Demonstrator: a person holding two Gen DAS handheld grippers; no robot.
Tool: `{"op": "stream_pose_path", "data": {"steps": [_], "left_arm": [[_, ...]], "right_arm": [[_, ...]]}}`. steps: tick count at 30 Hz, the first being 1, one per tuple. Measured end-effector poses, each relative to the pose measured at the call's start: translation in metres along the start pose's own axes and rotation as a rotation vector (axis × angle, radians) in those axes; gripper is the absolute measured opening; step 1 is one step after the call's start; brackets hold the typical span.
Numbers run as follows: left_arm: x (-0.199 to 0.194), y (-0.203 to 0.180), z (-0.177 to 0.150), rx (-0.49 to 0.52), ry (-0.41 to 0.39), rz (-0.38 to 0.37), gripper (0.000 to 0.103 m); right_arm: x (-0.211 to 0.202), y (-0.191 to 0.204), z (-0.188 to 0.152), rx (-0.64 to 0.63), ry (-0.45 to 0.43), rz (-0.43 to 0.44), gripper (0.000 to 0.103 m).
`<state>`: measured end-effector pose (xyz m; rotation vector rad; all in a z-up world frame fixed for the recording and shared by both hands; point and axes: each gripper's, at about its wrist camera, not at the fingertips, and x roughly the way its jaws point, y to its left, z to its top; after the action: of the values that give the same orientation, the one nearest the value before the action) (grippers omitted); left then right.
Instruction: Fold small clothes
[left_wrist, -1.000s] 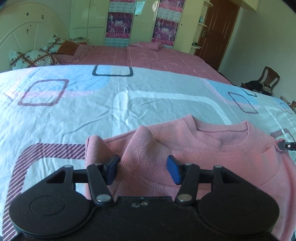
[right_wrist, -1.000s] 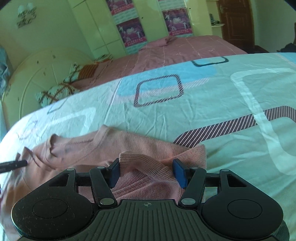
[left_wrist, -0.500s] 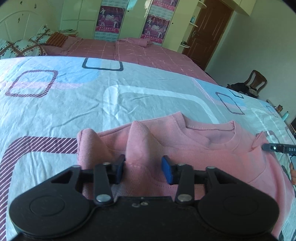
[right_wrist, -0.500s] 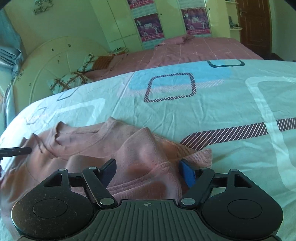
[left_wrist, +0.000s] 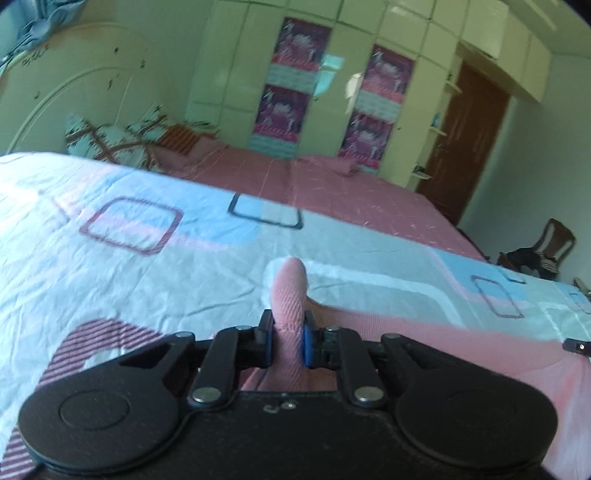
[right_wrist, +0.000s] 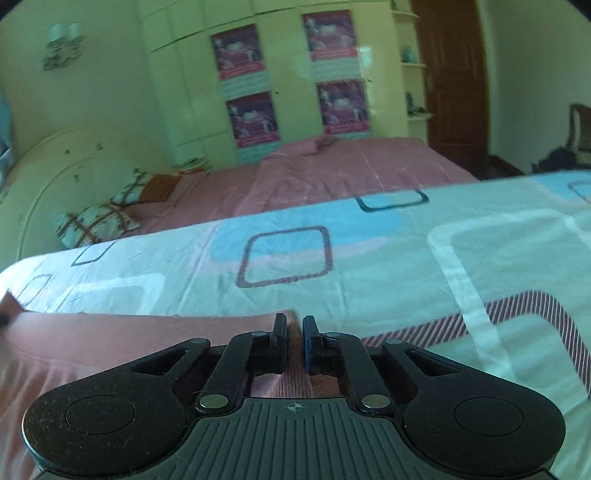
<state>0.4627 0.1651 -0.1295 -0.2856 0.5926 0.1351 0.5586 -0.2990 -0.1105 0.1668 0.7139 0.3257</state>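
A small pink ribbed sweater (left_wrist: 424, 332) lies on a patterned bedsheet (left_wrist: 147, 280). My left gripper (left_wrist: 288, 332) has its jaws closing on a bunched fold of the sweater, which pokes up between the blue pads. In the right wrist view the same pink sweater (right_wrist: 110, 332) stretches off to the left. My right gripper (right_wrist: 294, 334) is shut on a thin edge of that sweater. The tip of the right gripper (left_wrist: 576, 346) shows at the far right edge of the left wrist view.
The sheet (right_wrist: 406, 266) with square prints spreads ahead of both grippers. Beyond it lies a pink bed (left_wrist: 332, 192) with pillows (left_wrist: 110, 144), a wardrobe with posters (right_wrist: 288, 81), a brown door (left_wrist: 469, 147) and a chair (left_wrist: 554, 243) at right.
Both grippers have closed from wide open onto folds of the pink sweater. The sweater now looks pulled taut and flatter between them, and both views have tilted upward.
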Motion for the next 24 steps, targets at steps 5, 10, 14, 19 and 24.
{"op": "stream_pose_path", "data": {"steps": [5, 10, 14, 19, 24], "left_arm": [[0.018, -0.005, -0.019, 0.068, 0.075, 0.07, 0.014], [0.017, -0.008, -0.024, 0.11, 0.078, 0.1, 0.025], [0.003, -0.009, -0.02, 0.121, 0.062, 0.097, 0.051], [-0.036, -0.021, -0.021, 0.126, -0.024, 0.077, 0.073], [-0.059, -0.056, -0.038, 0.219, 0.008, -0.051, 0.073]], "right_arm": [[0.025, 0.008, -0.013, -0.028, 0.078, -0.084, 0.007], [0.029, 0.006, -0.021, -0.054, 0.08, -0.13, 0.008], [0.009, 0.003, -0.015, -0.003, 0.033, -0.129, 0.008], [-0.017, 0.018, -0.013, 0.021, 0.03, -0.045, 0.009], [-0.026, 0.048, -0.029, 0.009, 0.067, 0.025, 0.039]]}}
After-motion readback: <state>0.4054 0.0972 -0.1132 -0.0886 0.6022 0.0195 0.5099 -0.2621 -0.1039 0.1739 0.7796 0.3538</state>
